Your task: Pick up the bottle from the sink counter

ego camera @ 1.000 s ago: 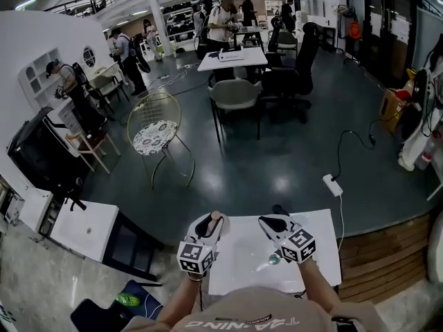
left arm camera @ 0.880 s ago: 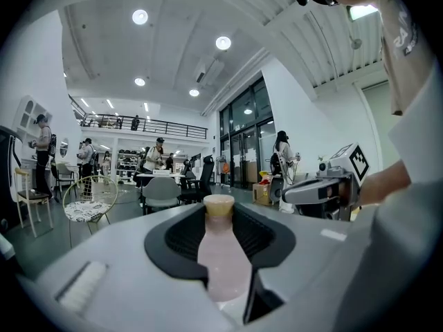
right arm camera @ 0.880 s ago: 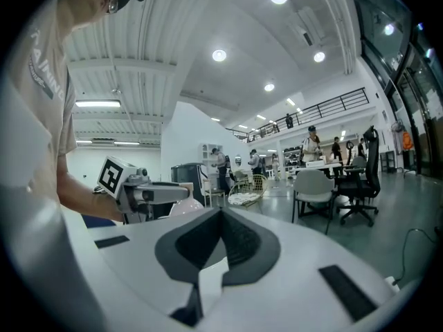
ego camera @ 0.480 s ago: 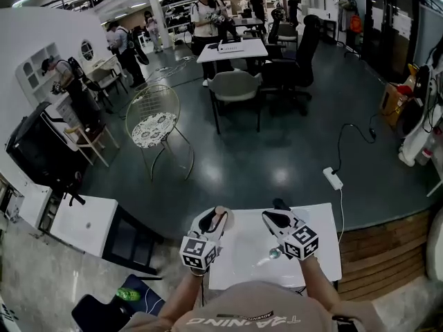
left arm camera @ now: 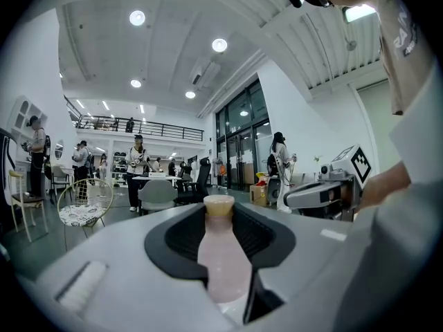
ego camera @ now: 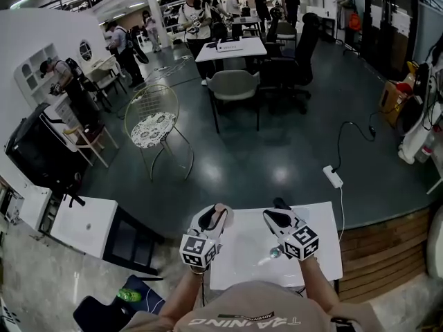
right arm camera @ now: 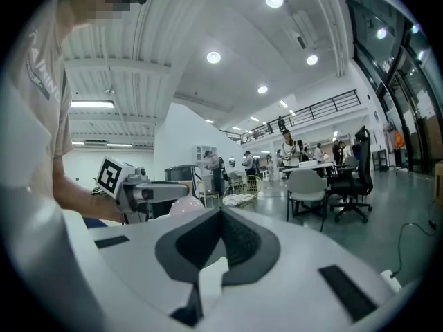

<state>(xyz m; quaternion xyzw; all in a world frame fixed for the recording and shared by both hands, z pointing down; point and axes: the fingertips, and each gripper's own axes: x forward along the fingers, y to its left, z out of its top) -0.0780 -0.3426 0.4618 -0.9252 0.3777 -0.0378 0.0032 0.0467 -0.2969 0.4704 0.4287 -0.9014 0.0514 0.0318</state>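
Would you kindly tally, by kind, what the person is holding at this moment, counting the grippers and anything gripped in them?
Grippers: 2 (left gripper, right gripper)
Bottles: 1 (pink bottle, in the left gripper)
Total: 3

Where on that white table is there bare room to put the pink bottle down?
The white table is bare between the left gripper, which holds the bottle, and the right gripper, and along its right edge toward the wooden floor. It is tight only beside the small round thing by the right gripper.
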